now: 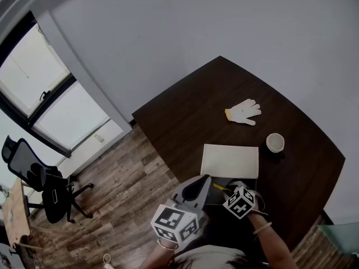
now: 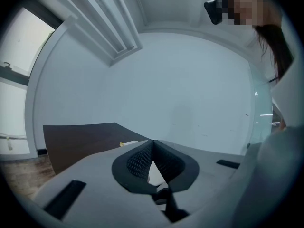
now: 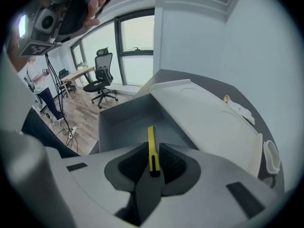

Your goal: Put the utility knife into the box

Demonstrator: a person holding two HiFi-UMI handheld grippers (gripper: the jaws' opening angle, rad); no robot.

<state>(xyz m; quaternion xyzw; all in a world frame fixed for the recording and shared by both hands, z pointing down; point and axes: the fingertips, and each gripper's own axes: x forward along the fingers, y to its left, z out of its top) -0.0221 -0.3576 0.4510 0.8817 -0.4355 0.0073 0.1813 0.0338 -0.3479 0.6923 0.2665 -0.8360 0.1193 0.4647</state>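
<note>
Pinching the yellow utility knife in the right tool, jaws closed down to the width of the handle, front end poking out toward 12 o'clock. Hovering it right over the open box, grey inside and bare wherever the floor shows. From the head view, sitting at 6 o'clock on the dark bench, tight to the near edge, white lid flipped back toward 12 o'clock. Parking the left tool just at 9 o'clock of the box, jaws pressed fully together, gripping nothing at all. Leaving alone the white glove out at 1 o'clock and the small white cup at 3 o'clock of the lid, both well apart from the action. Tallying up now: knife picked up, brought across, lid open and out of the way. Not yet done: lowering the knife to the box floor, opening the jaws, pulling clear. Hard to say from these angles whether the knife's front end touches the floor of the box or hangs just above it; probably hangs above. Calling it well past halfway, then, with only the set-down and the release left. Worth watching on the way down: the near wall of the box, close under the jaws.
</note>
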